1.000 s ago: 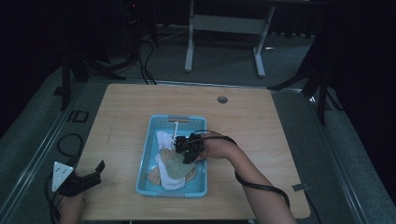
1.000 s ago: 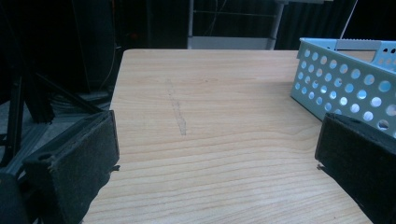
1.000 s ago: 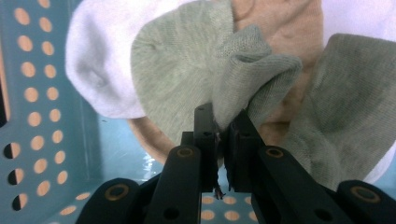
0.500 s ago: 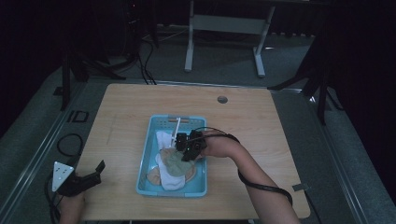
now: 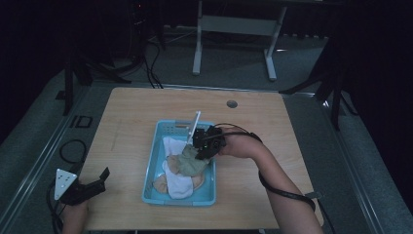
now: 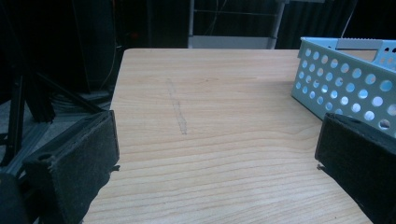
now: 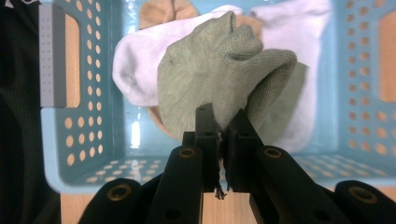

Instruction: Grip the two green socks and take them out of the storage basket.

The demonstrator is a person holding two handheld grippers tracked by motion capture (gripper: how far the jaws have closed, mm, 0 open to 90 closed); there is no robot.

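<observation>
A light blue perforated basket (image 5: 153,168) sits mid-table holding white socks (image 5: 178,184), tan socks and a grey-green sock (image 5: 191,165). My right gripper (image 5: 202,152) is over the basket's right side, shut on the grey-green sock (image 7: 219,79), which hangs lifted above the white sock (image 7: 135,65) and tan sock (image 7: 163,11). My left gripper (image 5: 95,183) rests at the table's front left corner, open, jaws wide apart with bare wood between them. The basket (image 6: 345,79) stands ahead to its right in the left gripper view.
A white stick-like piece (image 5: 194,127) slants up from the basket's far rim. A round hole (image 5: 232,104) marks the table's far side. A faint pencil mark (image 6: 177,109) runs along the wood. Dark floor, cables and a grey stand frame (image 5: 234,29) lie beyond the table.
My right gripper has risen and shifted slightly toward the far side, drawing the grey-green sock up from the pile. The left gripper has stayed put.
</observation>
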